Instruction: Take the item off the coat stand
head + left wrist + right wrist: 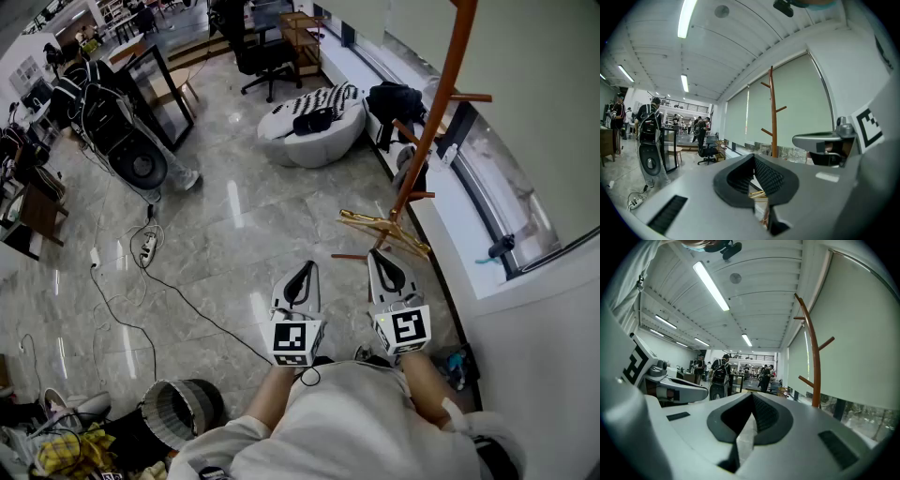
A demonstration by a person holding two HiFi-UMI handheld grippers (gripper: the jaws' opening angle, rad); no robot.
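The coat stand (428,117) is a tall orange-brown wooden pole with short pegs, standing by the window at the right; its pegs look bare. It also shows ahead as the coat stand (773,117) and the coat stand (815,366). A gold-coloured hanger-like item (384,231) lies across low by the stand's foot; I cannot tell what it rests on. My left gripper (305,268) and right gripper (377,255) are held side by side just short of it, both shut on nothing. A strip of the gold item (757,193) shows under the left jaws.
A white round seat (314,131) with a chequered cloth sits farther back, with a black office chair (262,52) behind it. Cables and a power strip (147,247) trail over the marble floor. A black speaker-like unit (136,155) stands at left. A round basket (178,408) is near my feet.
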